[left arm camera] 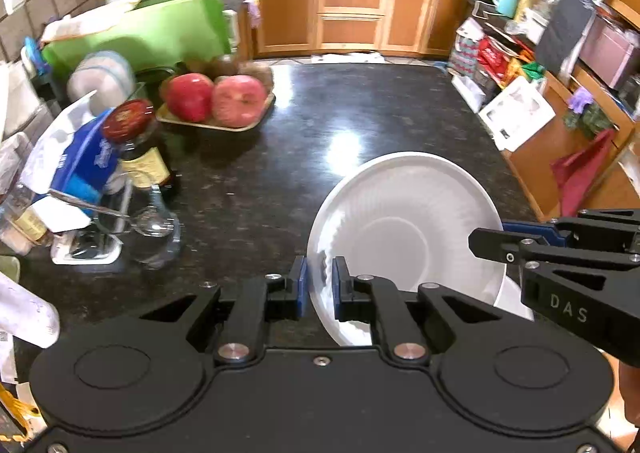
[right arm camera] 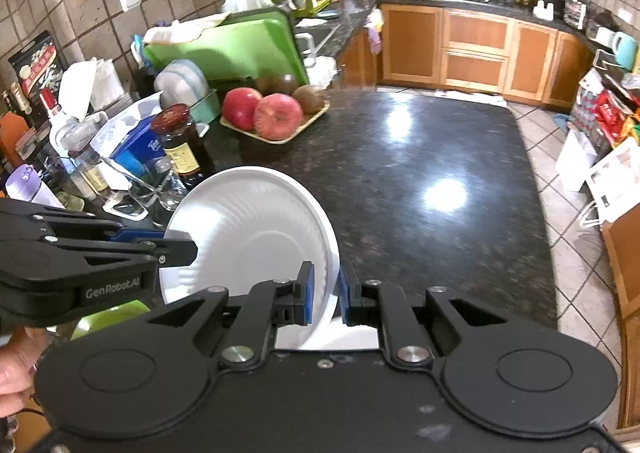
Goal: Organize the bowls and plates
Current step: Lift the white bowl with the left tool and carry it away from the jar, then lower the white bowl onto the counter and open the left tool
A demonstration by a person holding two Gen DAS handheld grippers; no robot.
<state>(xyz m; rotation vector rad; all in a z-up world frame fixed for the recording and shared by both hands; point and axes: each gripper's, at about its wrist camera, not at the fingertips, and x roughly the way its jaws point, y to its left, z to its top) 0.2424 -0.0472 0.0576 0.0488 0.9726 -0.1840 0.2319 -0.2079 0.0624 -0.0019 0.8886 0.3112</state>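
Note:
A white ribbed bowl (left arm camera: 404, 221) (right arm camera: 256, 229) hangs tilted above the dark granite counter (left arm camera: 360, 113), carried between both grippers. My left gripper (left arm camera: 320, 277) is shut on its left rim, the blue pads pinching the wall. My right gripper (right arm camera: 326, 289) is shut on the opposite rim. Each gripper shows in the other's view: the right one (left arm camera: 492, 243) reaches in from the right, the left one (right arm camera: 180, 247) from the left. Something white (left arm camera: 516, 297) shows just below the bowl; what it is I cannot tell.
On the counter's left stand a tray of apples (left arm camera: 216, 125), a dark sauce bottle with a red lid (left arm camera: 140, 149), a glass (left arm camera: 156, 221) and a blue packet. Behind them stand a green board (left arm camera: 152, 33) and racked dishes (left arm camera: 104, 73). A hand (right arm camera: 12, 369) shows lower left.

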